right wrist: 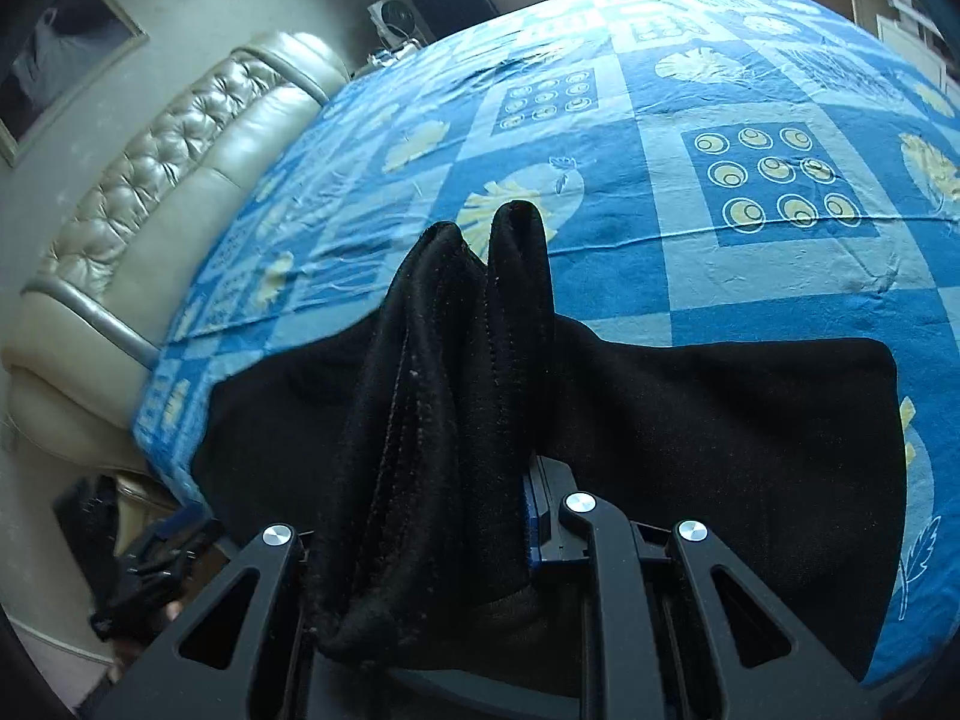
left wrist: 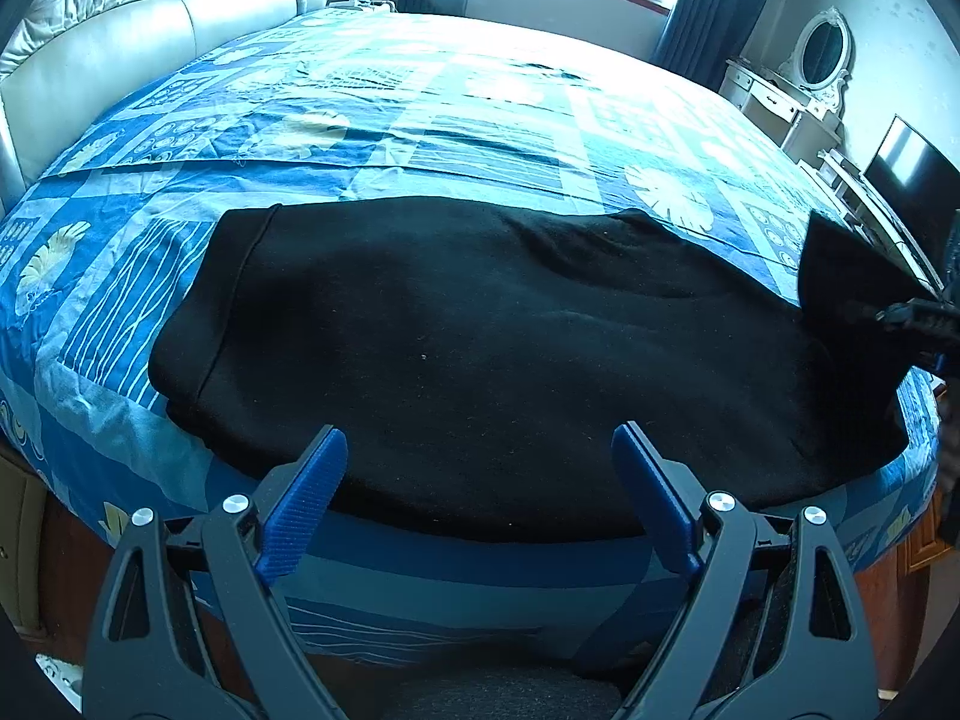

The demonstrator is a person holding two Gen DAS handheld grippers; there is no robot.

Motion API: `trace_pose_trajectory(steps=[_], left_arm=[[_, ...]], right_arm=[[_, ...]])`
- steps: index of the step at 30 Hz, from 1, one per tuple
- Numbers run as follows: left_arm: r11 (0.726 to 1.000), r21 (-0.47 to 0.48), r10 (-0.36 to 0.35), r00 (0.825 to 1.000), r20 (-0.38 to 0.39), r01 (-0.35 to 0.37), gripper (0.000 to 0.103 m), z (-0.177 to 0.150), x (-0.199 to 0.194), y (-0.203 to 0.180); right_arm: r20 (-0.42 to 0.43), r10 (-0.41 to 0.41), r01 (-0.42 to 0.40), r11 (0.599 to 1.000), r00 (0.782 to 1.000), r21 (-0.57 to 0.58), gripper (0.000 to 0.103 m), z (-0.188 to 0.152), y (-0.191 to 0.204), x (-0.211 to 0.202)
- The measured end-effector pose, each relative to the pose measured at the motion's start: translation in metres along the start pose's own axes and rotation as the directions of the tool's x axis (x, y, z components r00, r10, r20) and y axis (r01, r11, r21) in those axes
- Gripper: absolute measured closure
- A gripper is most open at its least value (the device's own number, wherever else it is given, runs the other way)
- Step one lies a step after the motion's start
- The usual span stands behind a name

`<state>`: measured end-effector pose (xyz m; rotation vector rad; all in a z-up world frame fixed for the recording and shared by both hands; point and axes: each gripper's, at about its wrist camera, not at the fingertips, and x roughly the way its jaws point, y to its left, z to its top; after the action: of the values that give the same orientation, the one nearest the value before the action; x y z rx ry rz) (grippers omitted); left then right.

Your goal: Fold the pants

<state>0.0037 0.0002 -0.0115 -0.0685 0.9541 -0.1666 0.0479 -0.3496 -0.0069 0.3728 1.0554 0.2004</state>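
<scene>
Black pants (left wrist: pixel 480 348) lie flat across the near side of the bed, waistband end at the left. My left gripper (left wrist: pixel 480 468) is open and empty, hovering over the near edge of the pants. My right gripper (right wrist: pixel 456 480) is shut on a bunched fold of the pants (right wrist: pixel 456 372), lifted off the bed; its blue pads are mostly hidden by the cloth. In the left wrist view the right gripper (left wrist: pixel 918 318) shows at the far right, holding up a peak of cloth.
The bed has a blue patterned sheet (left wrist: pixel 420 108) and a padded beige headboard (left wrist: pixel 120 30). A white dresser with an oval mirror (left wrist: pixel 822 54) and a dark screen (left wrist: pixel 906 168) stand at the right. A fan (right wrist: pixel 393 18) stands beyond the bed.
</scene>
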Motion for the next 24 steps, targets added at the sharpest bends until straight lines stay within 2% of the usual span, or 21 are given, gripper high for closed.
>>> trace_pose_trajectory(steps=[5,10,14,22,24], left_arm=[[1.0,-0.009,-0.004,1.0,-0.005,0.004,0.013,0.0,0.0,0.0],[1.0,-0.009,-0.007,1.0,-0.001,0.007,0.013,0.001,-0.001,0.0],[1.0,-0.012,-0.009,1.0,-0.004,0.009,0.013,0.0,0.0,0.0],[1.0,-0.012,-0.013,1.0,-0.005,0.013,0.013,0.0,0.0,-0.001],[1.0,-0.013,-0.014,1.0,-0.005,0.014,0.013,0.001,0.0,-0.001]], right_arm=[[-0.034,-0.116,0.113,0.989,0.993,-0.098,0.084,-0.019,0.026,0.023],[-0.04,-0.2,0.191,0.969,0.979,-0.157,0.083,-0.029,0.045,0.032],[-0.047,-0.199,0.189,0.968,0.979,-0.162,0.074,-0.034,0.053,0.039],[-0.047,-0.191,0.181,0.969,0.98,-0.17,0.068,-0.041,0.067,0.044],[-0.046,-0.179,0.169,0.972,0.983,-0.165,0.062,-0.042,0.069,0.043]])
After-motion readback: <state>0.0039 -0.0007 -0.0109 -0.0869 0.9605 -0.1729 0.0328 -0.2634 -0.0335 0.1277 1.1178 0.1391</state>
